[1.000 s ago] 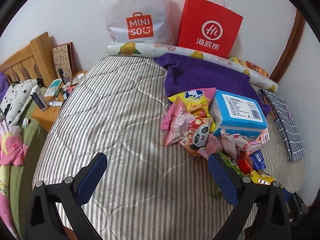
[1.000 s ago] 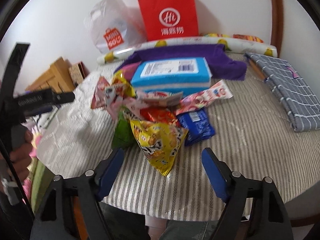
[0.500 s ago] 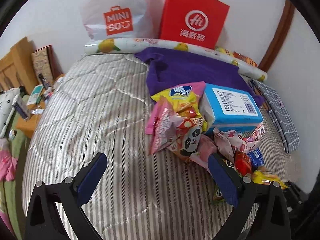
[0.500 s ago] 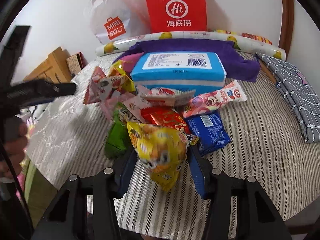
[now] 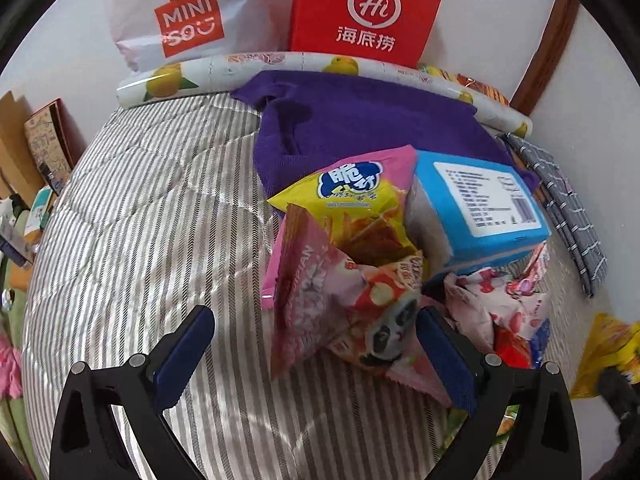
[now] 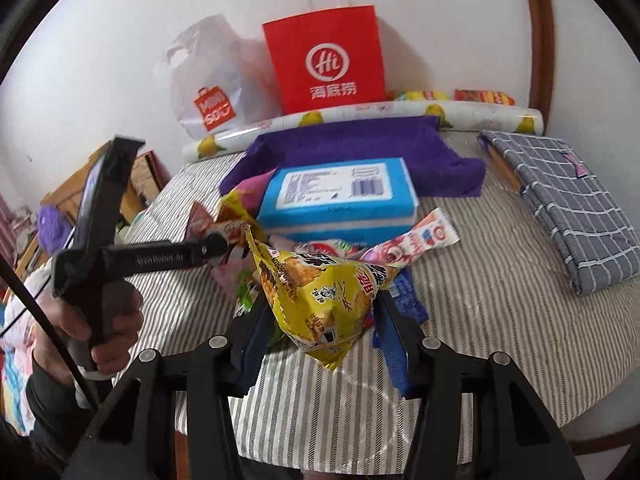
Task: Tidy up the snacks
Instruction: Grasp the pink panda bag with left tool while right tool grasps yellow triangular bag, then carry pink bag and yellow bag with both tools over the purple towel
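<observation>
A pile of snack bags lies on the striped quilt [image 5: 152, 216] beside a blue box [image 5: 480, 204]. My right gripper [image 6: 322, 308] is shut on a yellow snack bag [image 6: 320, 292], which hangs lifted just above the pile. That bag also shows at the right edge of the left wrist view [image 5: 608, 352]. My left gripper [image 5: 314, 320] is open and hovers low over a pink panda-print bag [image 5: 360, 320], its fingers either side of it without touching. Behind lies a yellow and pink bag [image 5: 360, 196].
A red paper bag [image 5: 368, 12] and a white plastic bag [image 5: 180, 20] lean on the back wall behind a lemon-print roll [image 5: 240, 72] and a purple cloth [image 5: 360, 120]. A folded grey checked cloth [image 6: 560, 200] lies right. A hand [image 6: 100, 320] grips the left tool.
My right gripper closed on the yellow bag and raised it off the pile. My left gripper moved forward and down, so the pink panda bag now sits between its fingers.
</observation>
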